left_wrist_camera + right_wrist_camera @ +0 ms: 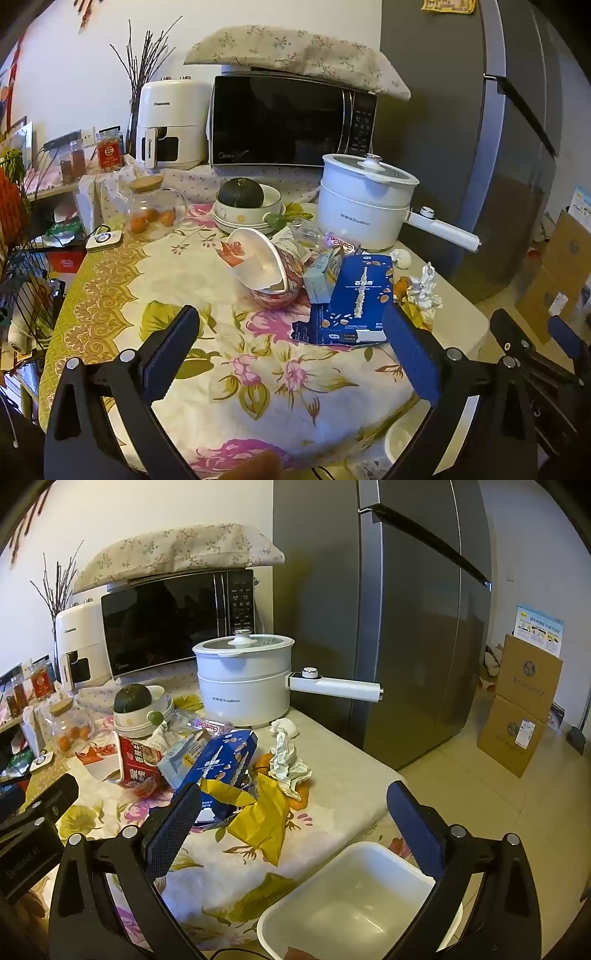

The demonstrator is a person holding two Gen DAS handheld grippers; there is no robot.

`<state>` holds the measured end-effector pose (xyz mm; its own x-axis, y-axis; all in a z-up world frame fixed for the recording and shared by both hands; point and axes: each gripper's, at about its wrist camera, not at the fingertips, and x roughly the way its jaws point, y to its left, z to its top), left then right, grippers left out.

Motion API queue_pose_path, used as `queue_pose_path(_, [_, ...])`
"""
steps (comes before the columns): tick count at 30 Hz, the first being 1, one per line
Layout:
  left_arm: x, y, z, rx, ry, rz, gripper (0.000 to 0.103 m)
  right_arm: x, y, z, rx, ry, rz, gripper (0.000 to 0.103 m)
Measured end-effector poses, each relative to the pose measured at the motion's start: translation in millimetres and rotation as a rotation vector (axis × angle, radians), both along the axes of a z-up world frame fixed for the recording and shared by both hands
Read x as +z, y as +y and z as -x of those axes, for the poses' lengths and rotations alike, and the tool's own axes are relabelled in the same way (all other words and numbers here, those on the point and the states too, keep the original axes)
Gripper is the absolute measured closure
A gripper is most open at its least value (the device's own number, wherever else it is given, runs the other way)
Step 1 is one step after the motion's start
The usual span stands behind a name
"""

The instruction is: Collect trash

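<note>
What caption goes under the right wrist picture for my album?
Open right gripper above a white bin, facing a yellow wrapper, blue carton and crumpled paper on the floral tablecloth.

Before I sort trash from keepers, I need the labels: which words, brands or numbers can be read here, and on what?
"CHANGHONG": air fryer front and handle.
"Midea": microwave lower corner.
"Royalstar": white cooking pot; characters before it blurred.
"GanGn", roughly: clear wrapper.
Blue box, red noodle cup, jar label, cardboard boxes: print too small.
</note>
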<state>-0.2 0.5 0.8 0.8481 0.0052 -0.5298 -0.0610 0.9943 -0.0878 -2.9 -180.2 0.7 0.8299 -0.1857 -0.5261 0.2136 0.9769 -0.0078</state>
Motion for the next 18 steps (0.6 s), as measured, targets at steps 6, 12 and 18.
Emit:
queue_pose_path(6, [0.8, -0.4, 0.0, 0.007, 0.0, 0.006, 0.007, 4.1, 2.5, 1.1, -0.005, -0.007, 0.019, 0.007])
queue_pose_path(12, [-7.9, 3.1, -0.9, -0.007, 0.025, 0.002, 0.007, 1.4, 1.9, 0.7, -0.002, -0.001, 0.008, 0.007])
queue_pose_path(18, [-11.5, 4.2, -2.9, -0.001, 0.039, 0.007, 0.007, -6.2, 2.1, -0.6, -0.001, -0.001, 0.01, 0.007])
